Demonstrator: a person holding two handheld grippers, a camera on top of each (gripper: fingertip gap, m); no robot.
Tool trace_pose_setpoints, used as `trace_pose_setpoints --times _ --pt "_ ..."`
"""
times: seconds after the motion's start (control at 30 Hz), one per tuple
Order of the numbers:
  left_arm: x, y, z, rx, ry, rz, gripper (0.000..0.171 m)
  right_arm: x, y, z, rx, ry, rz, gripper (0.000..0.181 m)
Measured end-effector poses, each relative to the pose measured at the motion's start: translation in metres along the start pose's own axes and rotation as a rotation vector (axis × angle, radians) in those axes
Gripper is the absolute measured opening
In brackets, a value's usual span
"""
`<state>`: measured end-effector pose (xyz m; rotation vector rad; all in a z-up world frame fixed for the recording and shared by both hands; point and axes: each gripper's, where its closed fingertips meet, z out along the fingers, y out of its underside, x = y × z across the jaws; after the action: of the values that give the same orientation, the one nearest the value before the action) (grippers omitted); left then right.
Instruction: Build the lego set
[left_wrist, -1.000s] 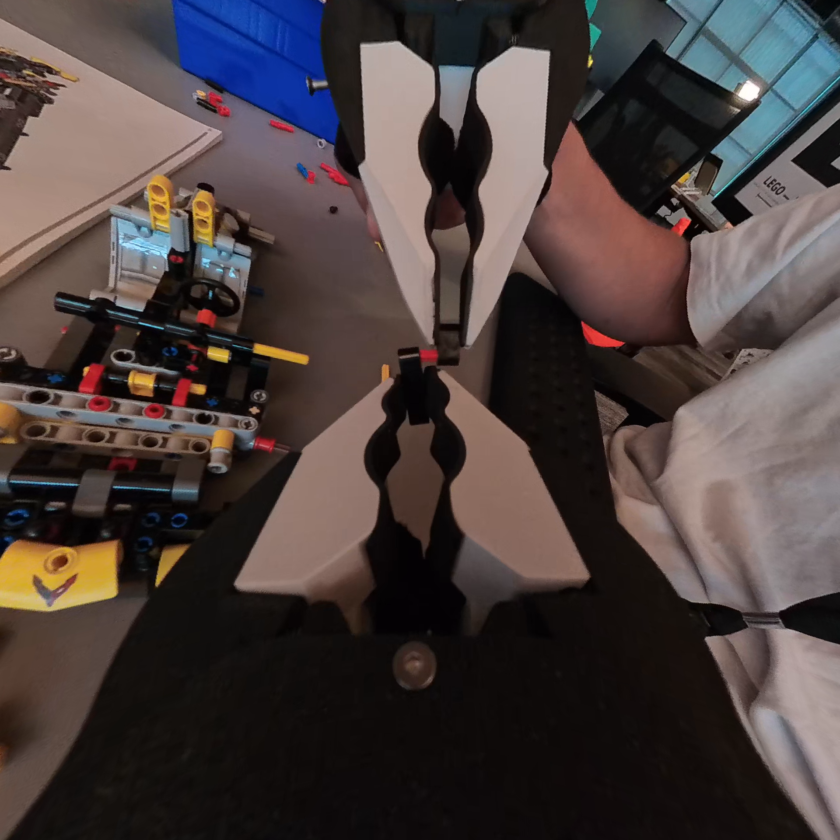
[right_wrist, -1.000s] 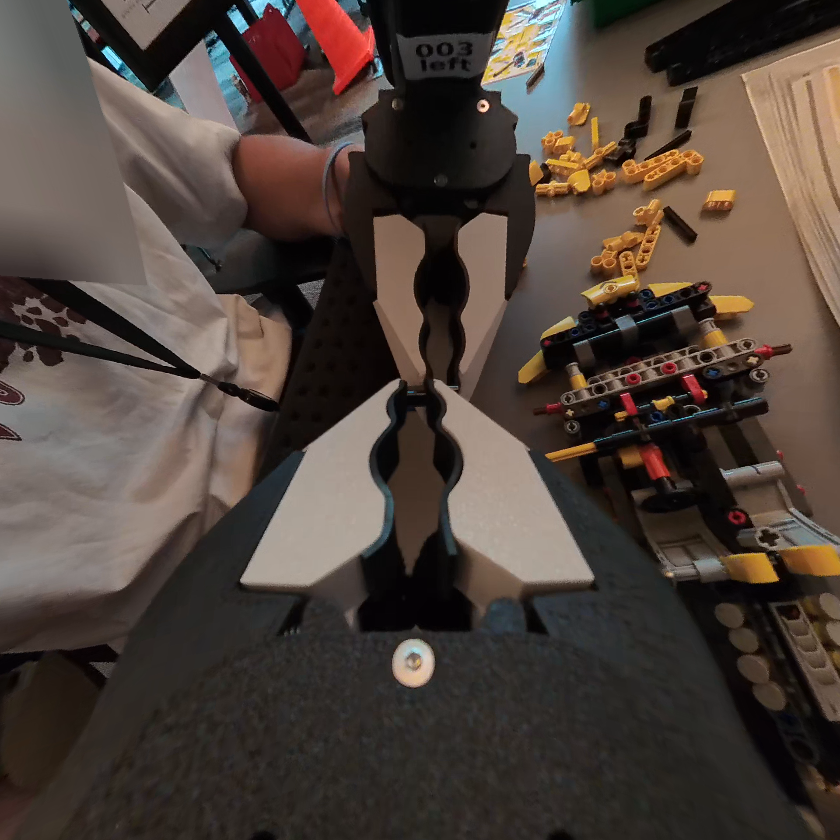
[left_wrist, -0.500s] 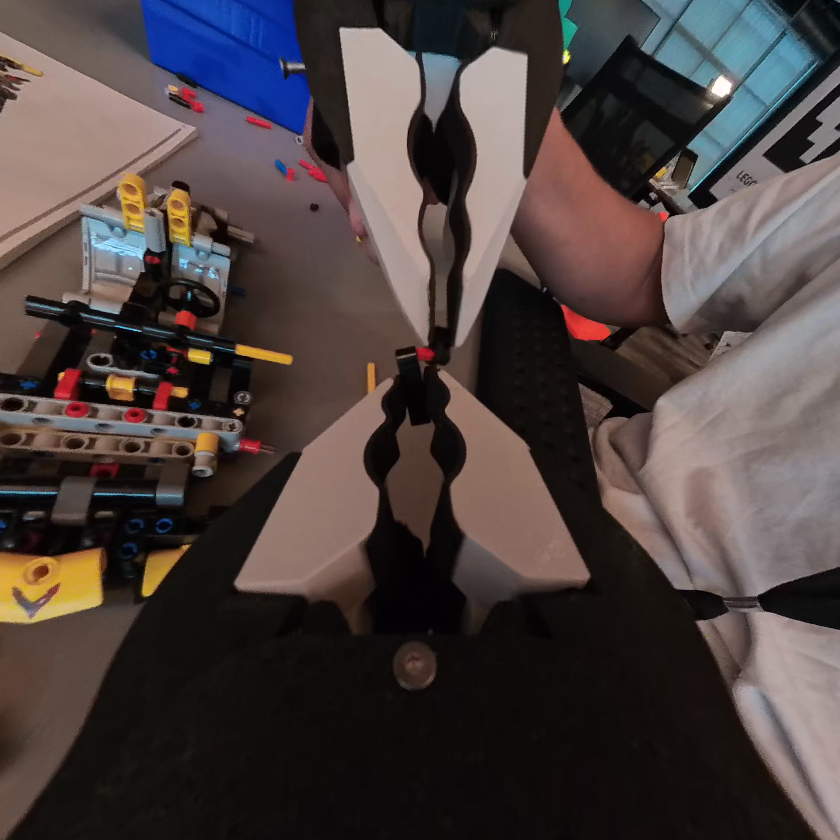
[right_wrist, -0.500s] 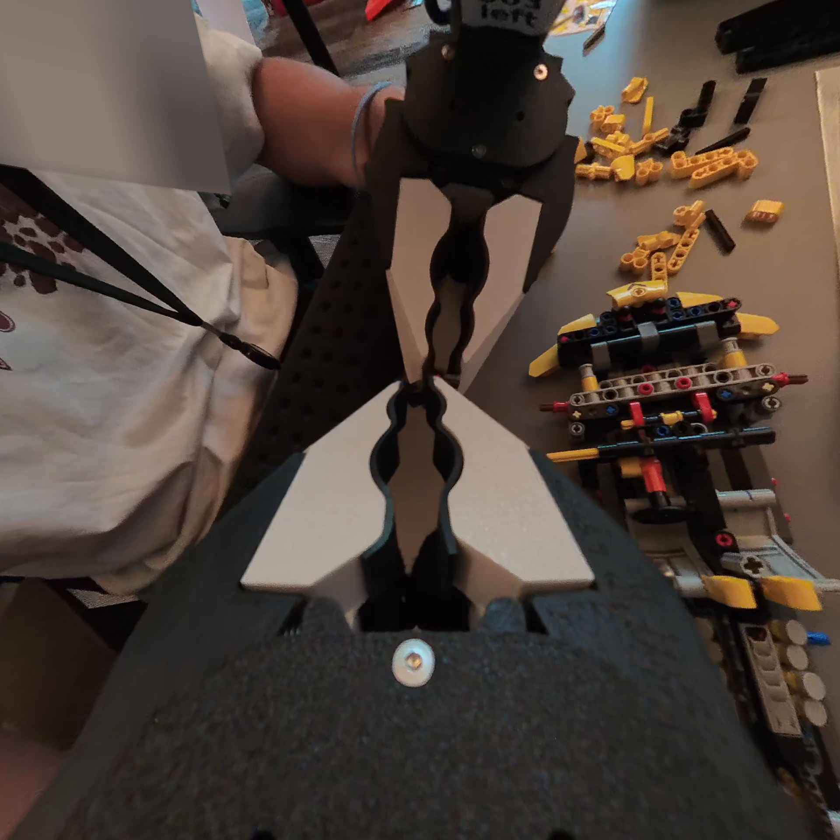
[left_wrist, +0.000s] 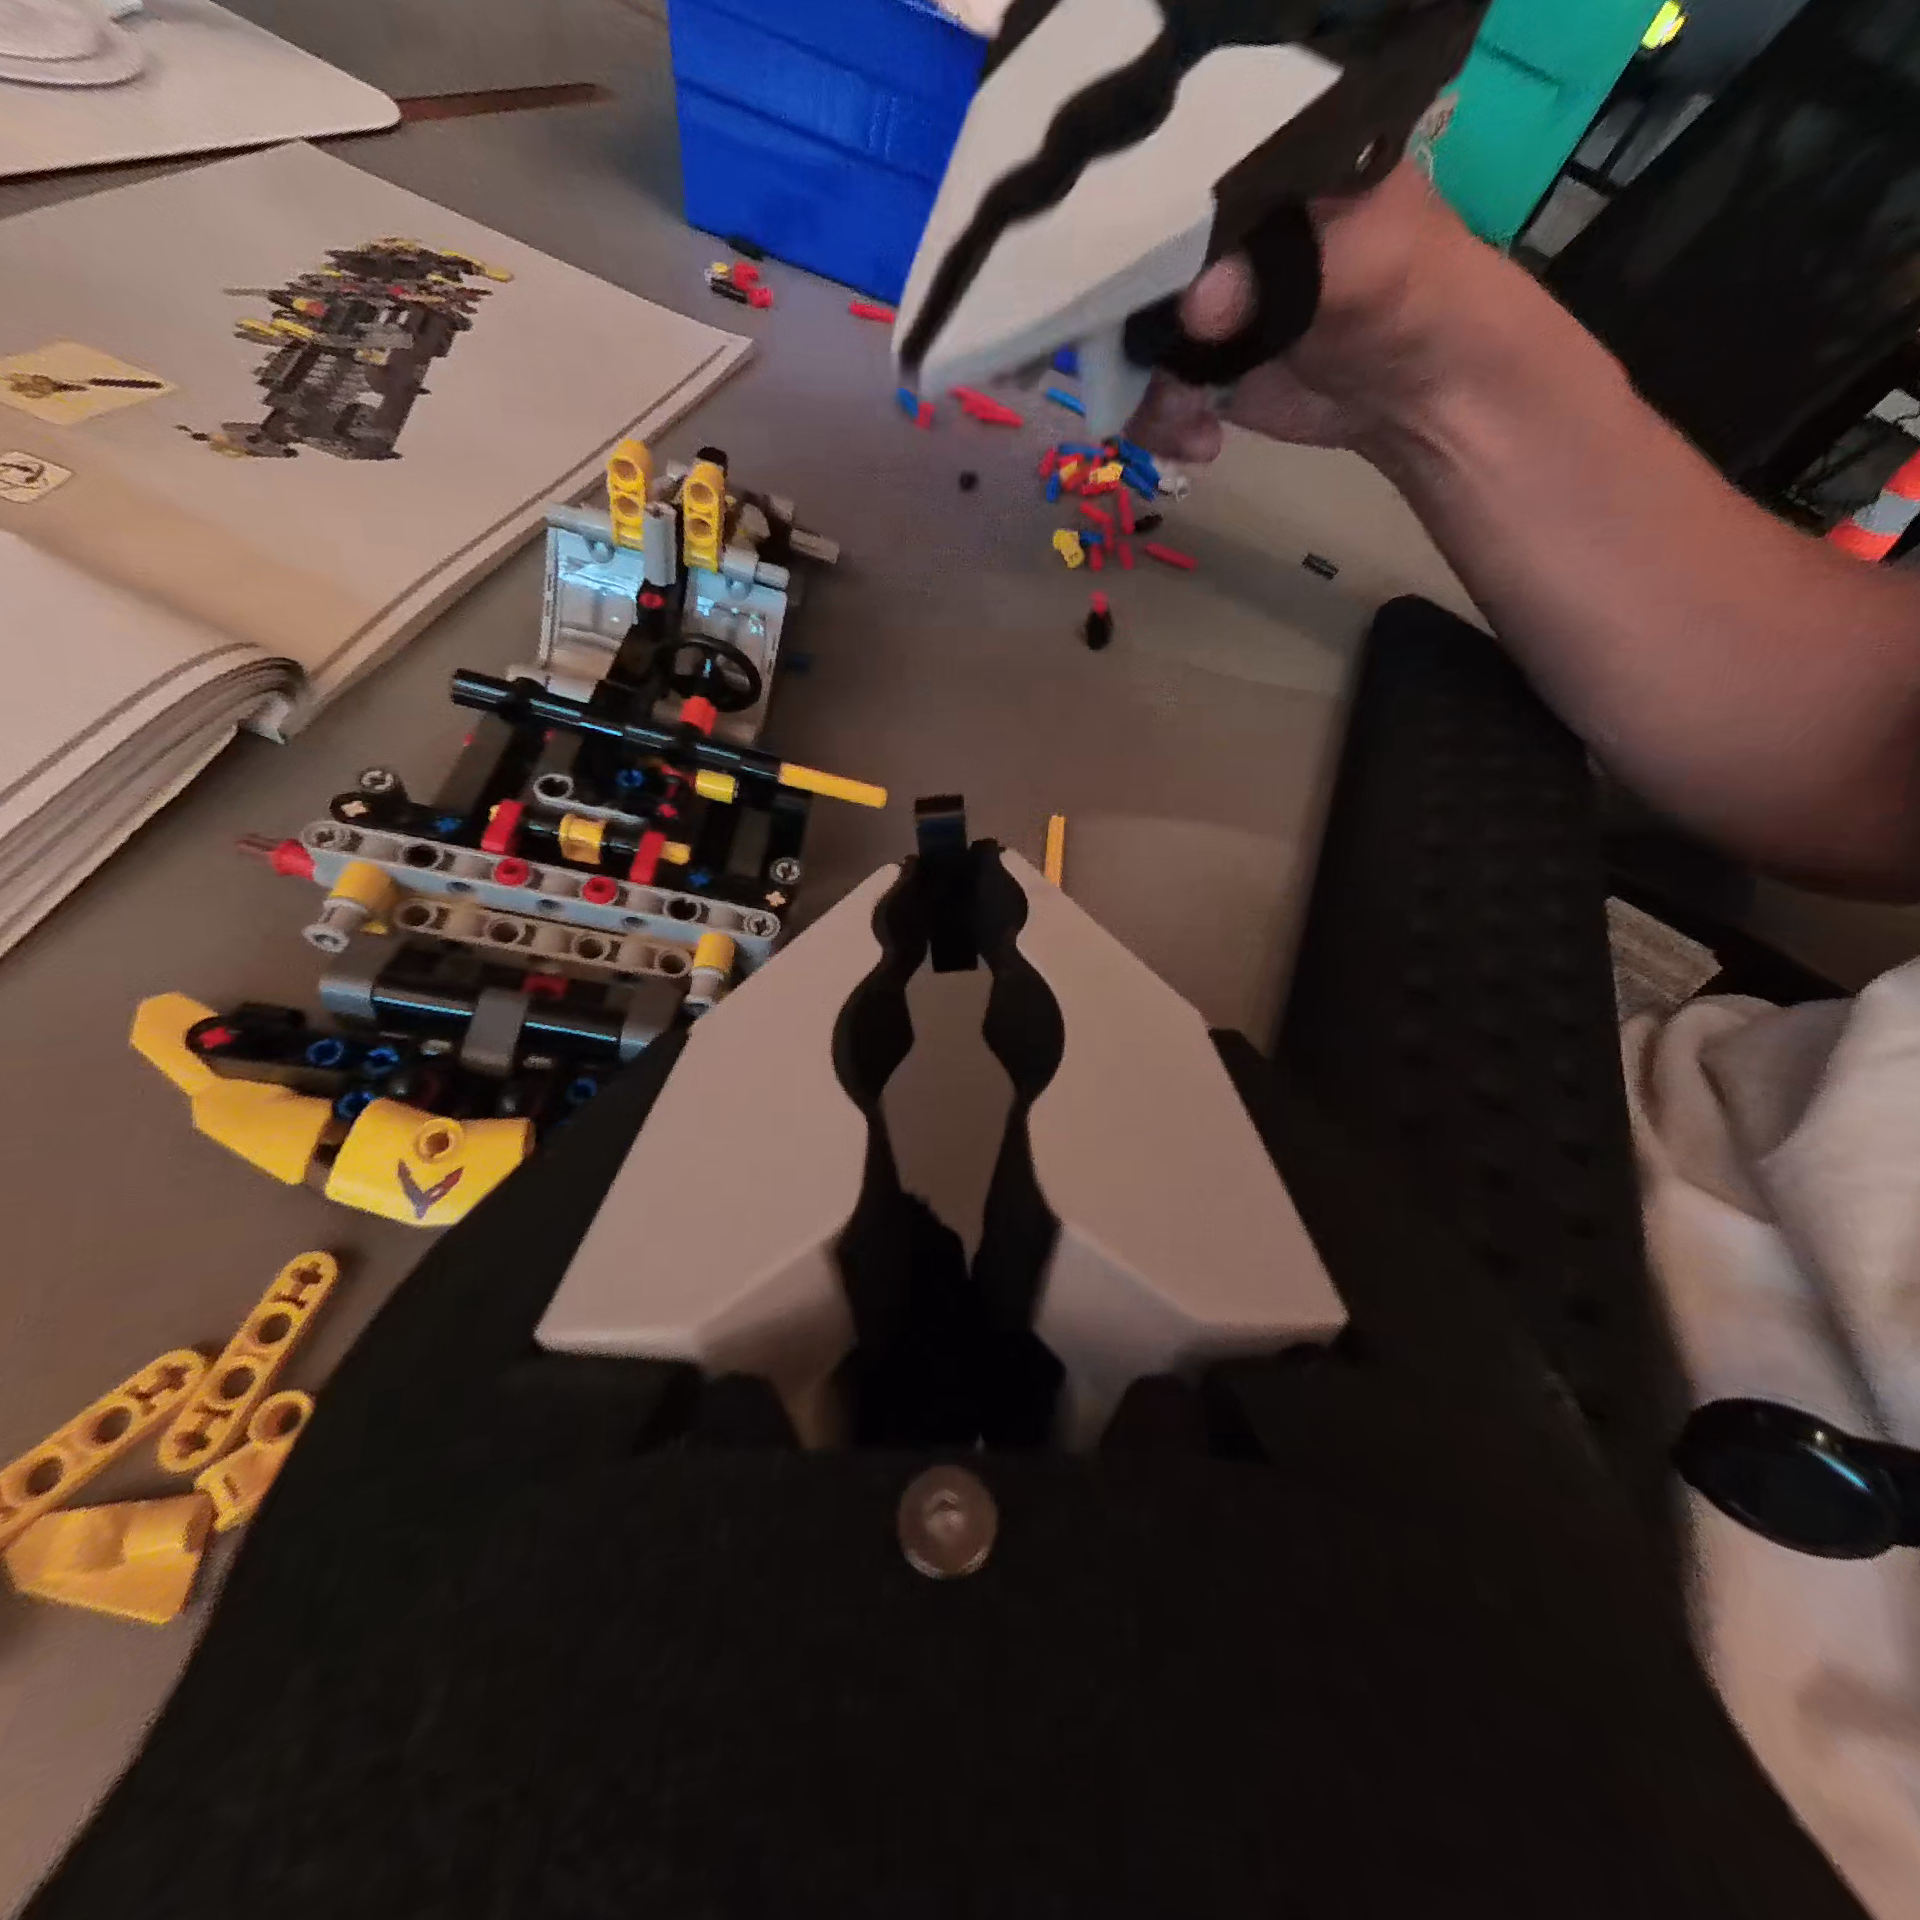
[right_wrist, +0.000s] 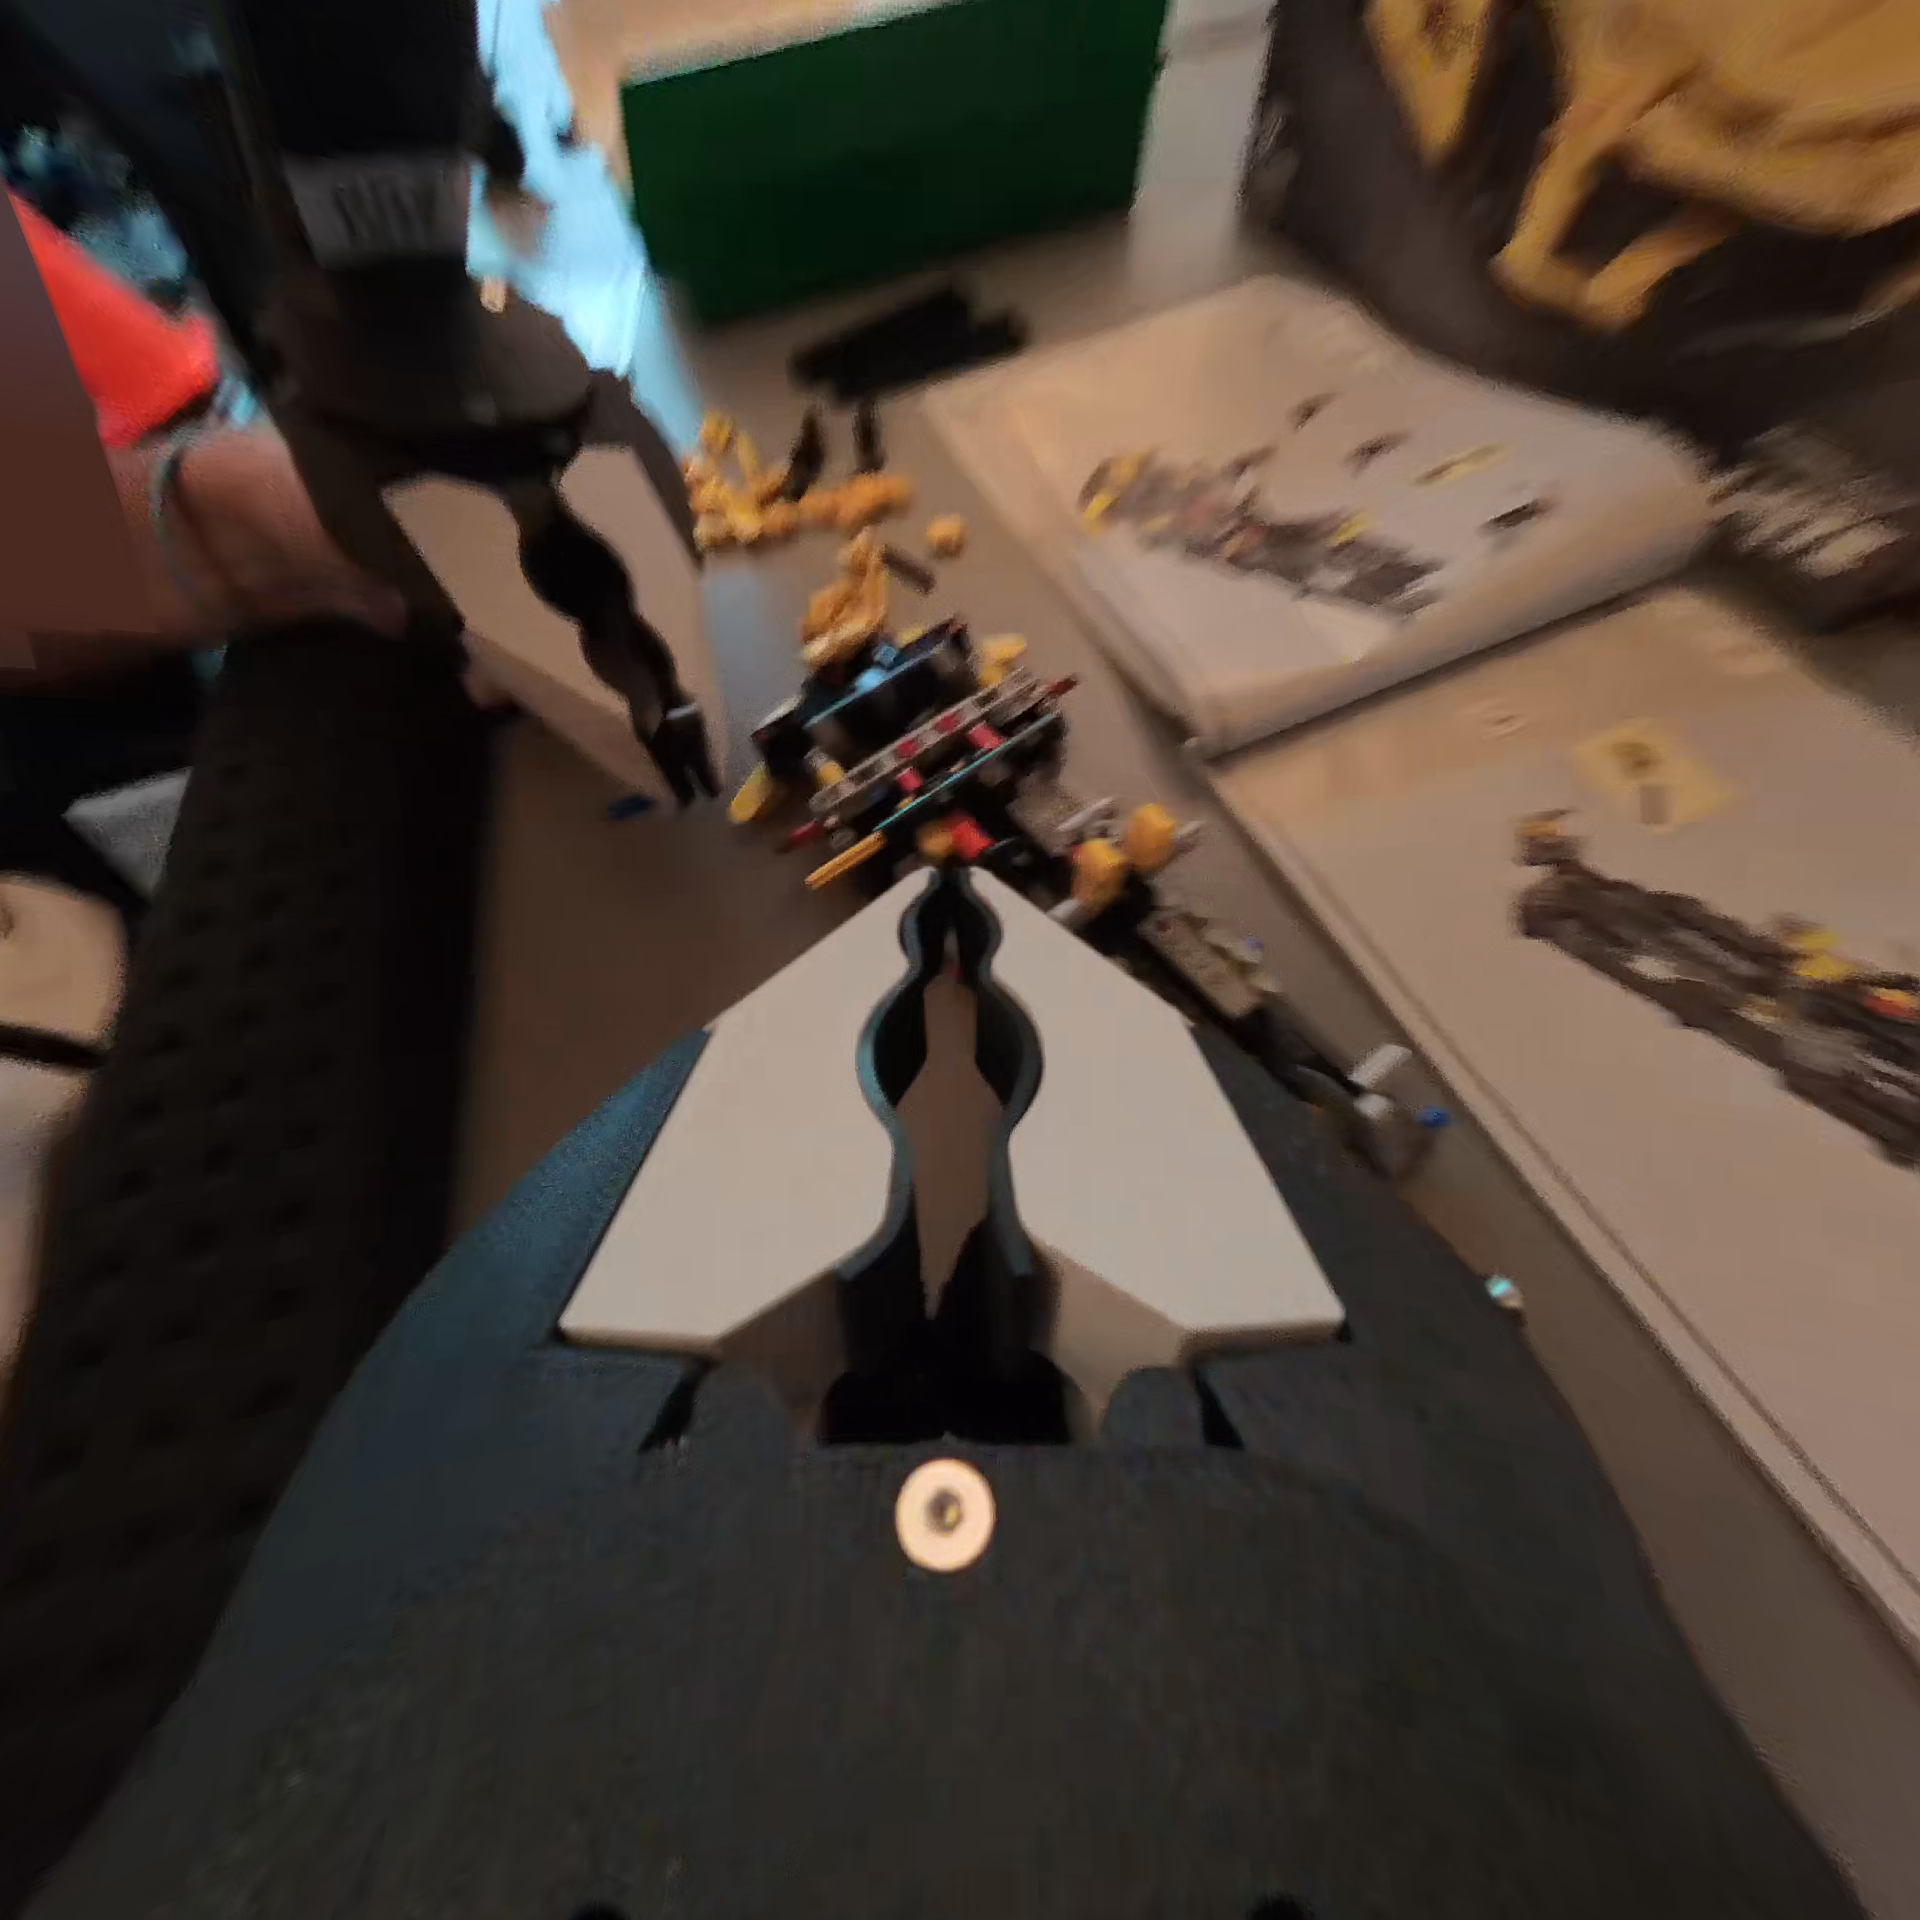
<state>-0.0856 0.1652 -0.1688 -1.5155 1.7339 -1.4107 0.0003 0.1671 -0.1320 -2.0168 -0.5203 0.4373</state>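
My left gripper (left_wrist: 945, 868) is shut on a small black piece (left_wrist: 940, 831) that sticks up from its tips, held above the table's near edge. It also shows in the right wrist view (right_wrist: 675, 758), left of the model. The half-built black, grey and yellow car model (left_wrist: 561, 894) lies on the table to the left of my left gripper, and ahead of my right gripper (right_wrist: 948, 883) in the blurred right wrist view (right_wrist: 914, 748). My right gripper looks shut, and I cannot tell whether it holds anything. It hangs high at the far side (left_wrist: 920, 353).
An open instruction book (left_wrist: 312, 416) lies left of the model. A blue bin (left_wrist: 821, 135) stands at the back, with loose red and blue pins (left_wrist: 1101, 499) near it. Yellow beams (left_wrist: 187, 1403) lie at the near left. A green bin (right_wrist: 883, 145) and yellow pieces (right_wrist: 790, 499) are farther off. The tips of one gripper are about 10 centimetres away from the tips of the other.
The two grippers were tip to tip and have parted. The right one has lifted away toward the far side. The left keeps the black piece. Both views have swung over the table.
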Motion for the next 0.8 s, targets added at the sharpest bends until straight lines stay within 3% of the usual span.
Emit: trace_pose_setpoints --times 0.1,0.27,0.37,0.43,0.6,0.67,0.8 --pt "-0.001 -0.002 -0.003 0.021 -0.009 -0.019 0.005 0.019 0.005 -0.053 0.072 0.192 -0.015 0.004" --pt "-0.001 0.003 0.002 -0.019 -0.013 -0.021 0.005 0.013 0.098 -0.097 -0.23 0.341 0.083 0.025" --pt "0.004 0.004 0.005 -0.025 -0.006 0.011 0.005 -0.001 0.13 -0.093 -0.296 0.315 0.195 0.029" --pt "0.004 0.004 0.005 -0.026 -0.008 0.017 0.005 -0.009 0.131 -0.083 -0.26 0.274 0.23 0.029" --pt "0.004 0.002 0.004 -0.013 0.0 -0.003 0.005 0.001 0.126 -0.075 -0.279 0.348 0.032 0.028" --pt "0.006 0.002 0.003 -0.012 0.008 0.012 0.005 0.002 0.127 -0.075 -0.29 0.301 -0.026 0.028" --pt "0.018 0.002 0.005 -0.006 0.029 0.103 0.005 0.001 0.136 -0.066 -0.316 0.161 0.043 0.033"
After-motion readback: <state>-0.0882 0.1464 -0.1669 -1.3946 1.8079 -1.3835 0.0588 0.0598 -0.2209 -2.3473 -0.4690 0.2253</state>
